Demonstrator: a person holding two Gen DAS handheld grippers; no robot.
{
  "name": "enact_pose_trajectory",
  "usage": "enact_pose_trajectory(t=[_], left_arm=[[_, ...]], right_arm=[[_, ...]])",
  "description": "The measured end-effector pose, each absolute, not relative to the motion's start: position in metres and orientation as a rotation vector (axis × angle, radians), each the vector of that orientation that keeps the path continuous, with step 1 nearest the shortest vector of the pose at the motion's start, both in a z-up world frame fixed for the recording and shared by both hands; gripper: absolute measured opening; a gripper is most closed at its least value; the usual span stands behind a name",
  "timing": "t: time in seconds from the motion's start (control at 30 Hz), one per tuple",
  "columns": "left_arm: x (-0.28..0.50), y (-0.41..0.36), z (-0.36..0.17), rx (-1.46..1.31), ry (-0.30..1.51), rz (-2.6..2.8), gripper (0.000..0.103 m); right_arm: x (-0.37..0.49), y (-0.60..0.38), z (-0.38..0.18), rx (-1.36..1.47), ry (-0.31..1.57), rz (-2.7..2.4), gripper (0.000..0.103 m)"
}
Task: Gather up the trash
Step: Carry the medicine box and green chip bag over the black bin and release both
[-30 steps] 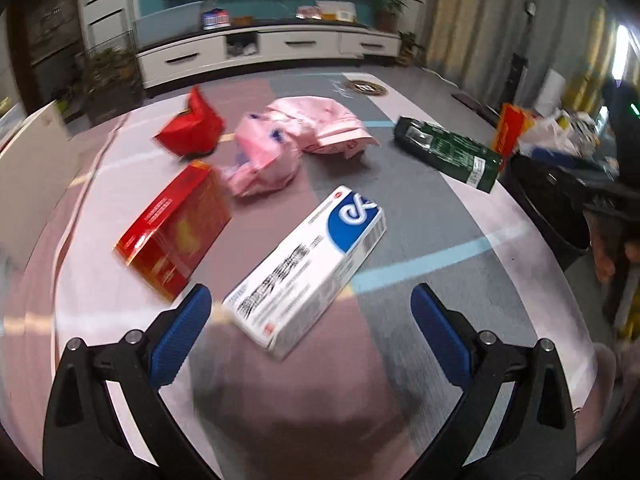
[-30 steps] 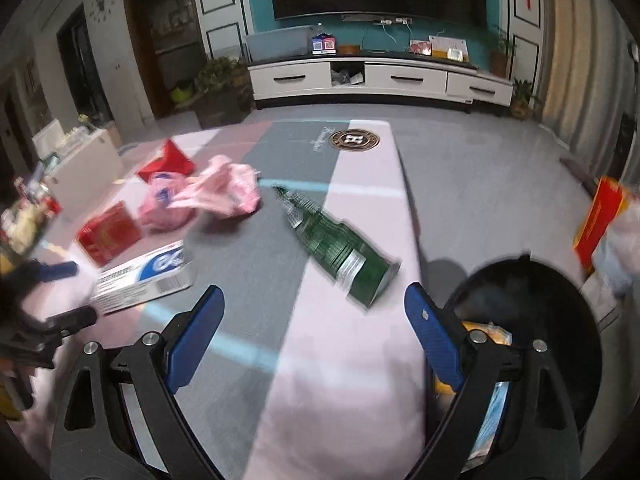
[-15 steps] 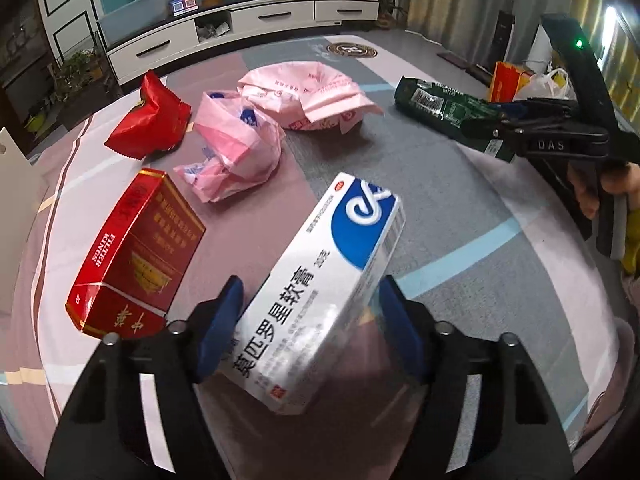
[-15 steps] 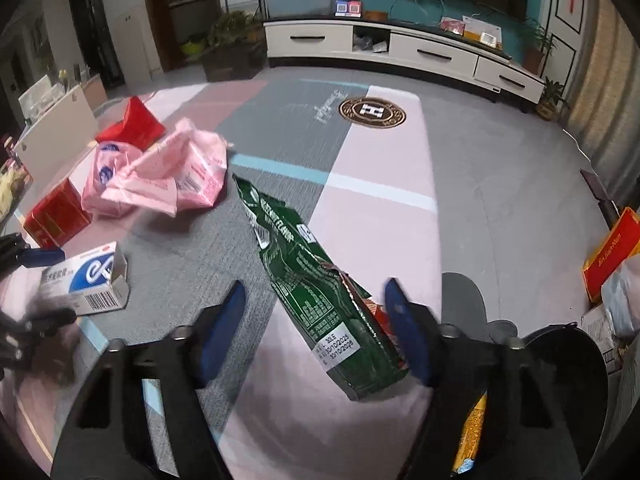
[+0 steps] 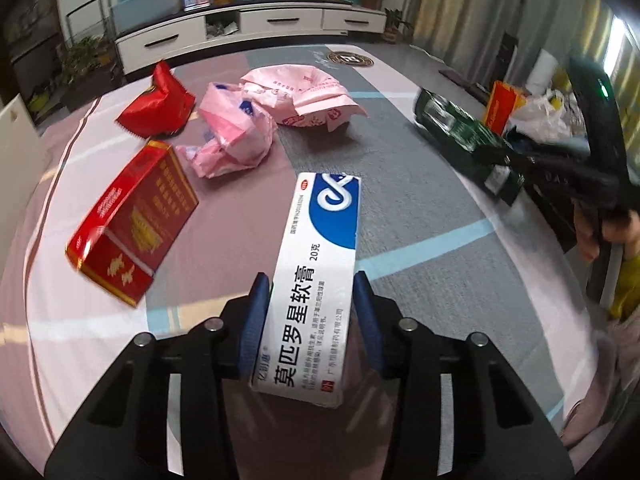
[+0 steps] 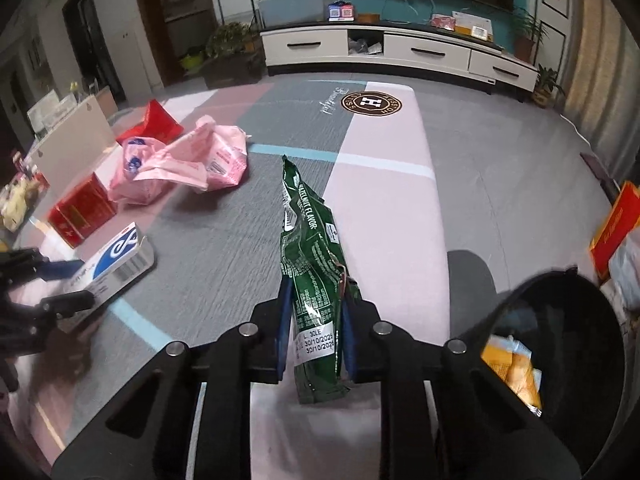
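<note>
Two pieces of trash were in hand at once; the left tongs (image 5: 311,322) had just been closing and now pinched the near end of the white-and-blue ointment box (image 5: 320,276) between their blue pads, the box jutting forward over the surface (image 5: 420,184); the right tongs (image 6: 315,330) had likewise just been closing, narrow now, and clamped the lower end of the green snack wrapper (image 6: 312,256), which stood up crumpled from the pads.

Taking the black bin (image 6: 568,320) as the landmark: it sat just off the surface's edge on the right-hand side, with some yellow and orange packaging (image 6: 512,372) already lying inside, so I judge the collecting had begun but was far from finished; the green wrapper was the nearest item to the bin, the ointment box well to the bin's left; farther from the bin still lay the red carton (image 5: 132,220), the two crumpled pink bags (image 5: 236,136) (image 5: 308,96) and, farthest, the red foil pouch (image 5: 156,104), none of them touched.

What remained, by my reading, was to carry both gripped items over the bin and let go, then return for the four pieces still on the surface; the thin wrapper might slip or fold in so slim a pinch.
</note>
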State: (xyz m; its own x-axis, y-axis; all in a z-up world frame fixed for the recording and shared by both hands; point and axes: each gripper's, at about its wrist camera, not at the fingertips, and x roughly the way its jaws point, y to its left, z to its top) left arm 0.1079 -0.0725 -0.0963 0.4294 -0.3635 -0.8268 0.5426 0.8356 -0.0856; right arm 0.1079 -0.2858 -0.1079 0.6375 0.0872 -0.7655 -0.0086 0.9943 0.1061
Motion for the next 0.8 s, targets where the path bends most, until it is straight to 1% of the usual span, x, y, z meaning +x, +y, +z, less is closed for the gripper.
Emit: enact_pose_trajectory(t=[0.27, 0.5, 0.8], left_arm=[[0.081, -0.063, -0.082, 0.089, 0.944, -0.491, 0.043], [0.051, -0.061, -0.064, 0.058, 0.896, -0.429, 0.044], [0.020, -0.049, -0.051, -0.029, 0.881, -0.399, 0.045]], right_arm=[[0.067, -0.284, -0.096, 0.201, 0.845, 0.031, 0.021], [0.032, -0.273, -0.090, 0.309, 0.847, 0.049, 0.021], [-0.008, -0.240, -0.082, 0.350, 0.842, 0.128, 0.022]])
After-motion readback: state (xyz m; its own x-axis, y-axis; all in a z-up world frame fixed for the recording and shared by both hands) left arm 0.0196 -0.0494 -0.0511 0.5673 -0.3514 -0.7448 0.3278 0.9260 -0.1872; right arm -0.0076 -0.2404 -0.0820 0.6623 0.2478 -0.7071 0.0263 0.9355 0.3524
